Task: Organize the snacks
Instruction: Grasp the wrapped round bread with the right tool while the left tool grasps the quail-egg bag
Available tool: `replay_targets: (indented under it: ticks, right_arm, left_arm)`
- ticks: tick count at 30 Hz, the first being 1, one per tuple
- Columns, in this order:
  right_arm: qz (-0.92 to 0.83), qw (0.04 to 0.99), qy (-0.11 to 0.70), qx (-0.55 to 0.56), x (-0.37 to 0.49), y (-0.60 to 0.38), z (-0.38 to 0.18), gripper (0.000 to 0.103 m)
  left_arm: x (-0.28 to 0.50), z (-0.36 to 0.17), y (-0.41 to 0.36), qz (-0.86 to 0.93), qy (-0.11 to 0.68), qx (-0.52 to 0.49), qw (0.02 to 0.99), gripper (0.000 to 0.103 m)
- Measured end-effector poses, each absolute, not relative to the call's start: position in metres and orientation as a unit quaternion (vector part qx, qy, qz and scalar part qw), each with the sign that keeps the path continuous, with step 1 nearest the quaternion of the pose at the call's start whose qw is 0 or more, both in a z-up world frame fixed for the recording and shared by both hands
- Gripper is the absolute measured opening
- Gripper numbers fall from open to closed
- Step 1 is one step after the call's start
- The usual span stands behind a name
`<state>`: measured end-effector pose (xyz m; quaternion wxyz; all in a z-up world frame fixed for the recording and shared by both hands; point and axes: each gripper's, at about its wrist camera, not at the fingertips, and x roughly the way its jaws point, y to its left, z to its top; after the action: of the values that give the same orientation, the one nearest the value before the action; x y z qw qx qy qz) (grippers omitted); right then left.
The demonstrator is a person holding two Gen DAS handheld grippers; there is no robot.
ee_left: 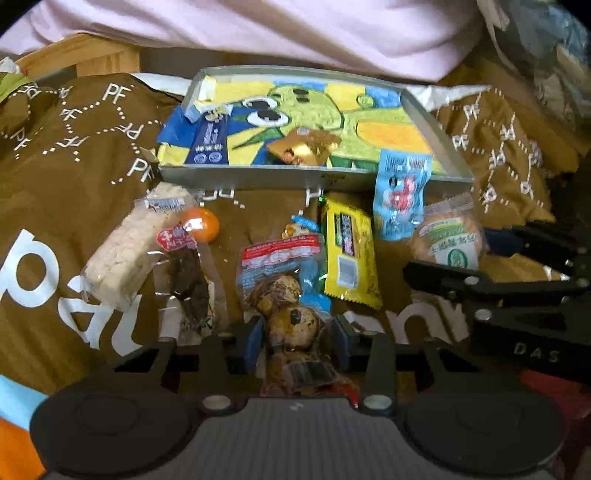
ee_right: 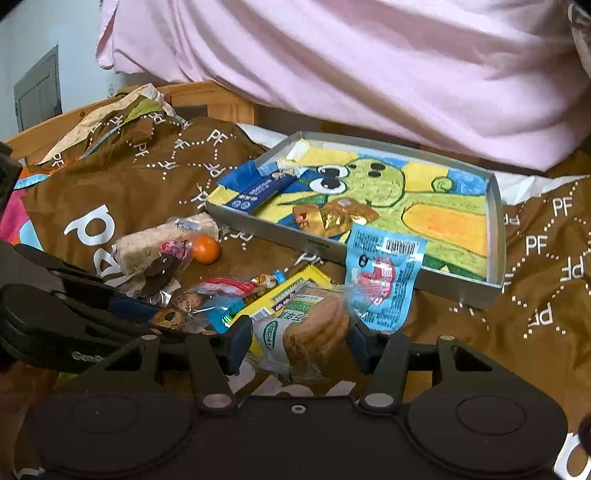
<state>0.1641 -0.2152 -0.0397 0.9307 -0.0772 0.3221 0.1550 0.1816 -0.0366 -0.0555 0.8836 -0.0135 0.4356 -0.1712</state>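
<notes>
Early on: tray [ee_left: 424, 107] holds two packets, about eight outside it; left gripper [ee_left: 298, 332] pinching egg pack [ee_left: 284, 291], right gripper [ee_right: 295, 341] pinching biscuits [ee_right: 314, 328].

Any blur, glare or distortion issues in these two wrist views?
Left wrist: strong fisheye bending, dark corners, gold wrapper glares, pink cloth soft and bright. Right wrist: same curved edges, slight blur on the biscuit pack, tray print readable.
</notes>
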Motion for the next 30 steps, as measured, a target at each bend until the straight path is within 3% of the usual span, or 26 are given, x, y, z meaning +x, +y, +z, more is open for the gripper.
replay_targets:
  ticks: [17,30]
  right_arm:
    - [0.166,0.950,0.256,-0.062,0.156,-0.218,-0.023,0.057]
    - [0.133,0.969,0.204,-0.045,0.163,-0.231,-0.009,0.057]
  left_arm:
    - [0.182,-0.029,-0.017,-0.192,0.365,-0.110,0.904,0.043]
    - [0.215,-0.011,-0.026,-0.162,0.301,-0.084,0.936,0.043]
